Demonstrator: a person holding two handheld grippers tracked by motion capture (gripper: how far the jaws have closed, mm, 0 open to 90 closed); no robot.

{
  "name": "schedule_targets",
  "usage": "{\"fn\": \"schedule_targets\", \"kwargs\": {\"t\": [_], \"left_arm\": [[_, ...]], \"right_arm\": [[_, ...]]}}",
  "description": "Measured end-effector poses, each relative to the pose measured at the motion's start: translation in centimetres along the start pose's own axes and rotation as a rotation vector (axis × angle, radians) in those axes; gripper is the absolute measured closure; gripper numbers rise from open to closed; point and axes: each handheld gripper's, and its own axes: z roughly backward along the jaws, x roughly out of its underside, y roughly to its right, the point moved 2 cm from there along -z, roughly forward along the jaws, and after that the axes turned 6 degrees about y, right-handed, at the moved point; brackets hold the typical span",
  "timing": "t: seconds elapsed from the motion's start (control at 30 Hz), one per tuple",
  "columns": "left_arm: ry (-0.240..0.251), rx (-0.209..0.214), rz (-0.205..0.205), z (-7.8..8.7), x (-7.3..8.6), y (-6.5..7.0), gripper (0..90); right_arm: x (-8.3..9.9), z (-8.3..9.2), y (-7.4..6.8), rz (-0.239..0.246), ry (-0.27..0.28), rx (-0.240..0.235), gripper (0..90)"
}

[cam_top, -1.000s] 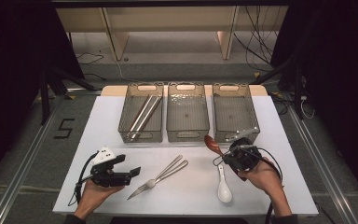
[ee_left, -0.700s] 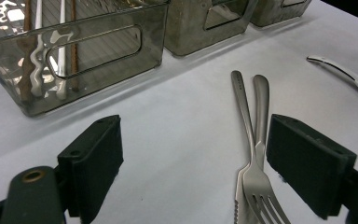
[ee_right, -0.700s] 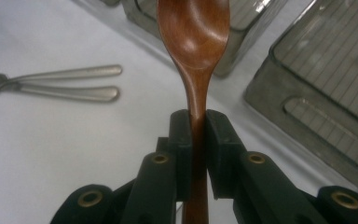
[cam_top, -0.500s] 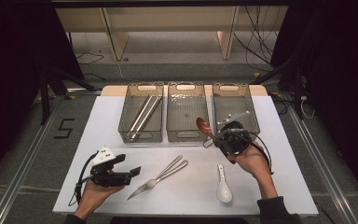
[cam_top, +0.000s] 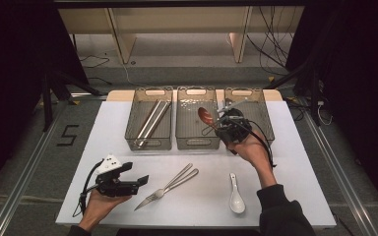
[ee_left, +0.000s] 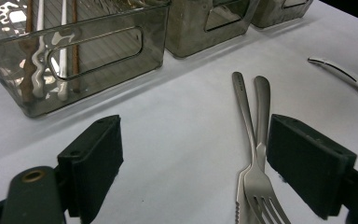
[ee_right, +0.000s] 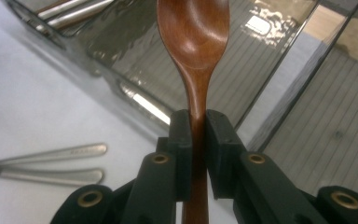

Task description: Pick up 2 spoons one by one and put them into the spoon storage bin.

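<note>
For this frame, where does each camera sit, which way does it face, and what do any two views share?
High view: fixed above the person's side, looking forward and down on the table; both forearms, the left gripper and the right gripper show.
Left gripper view: rides the left gripper, looking low across the table at the fork and knife; its open jaws show.
Right gripper view: rides the right gripper, facing the bins; its jaws clamp the wooden spoon.
Shared: the fork and knife lie in all three.
</note>
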Motion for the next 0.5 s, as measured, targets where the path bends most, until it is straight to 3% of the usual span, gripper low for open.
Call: {"fn": "schedule_targets", "kwargs": {"t": [0.5], "left_arm": [[-0.002, 0.002, -0.001, 0.1, 0.0, -0.1, 18.0]], "right_arm": [[-4.3, -3.2, 0.5, -0.030, 0.003, 0.041, 82.0]]}}
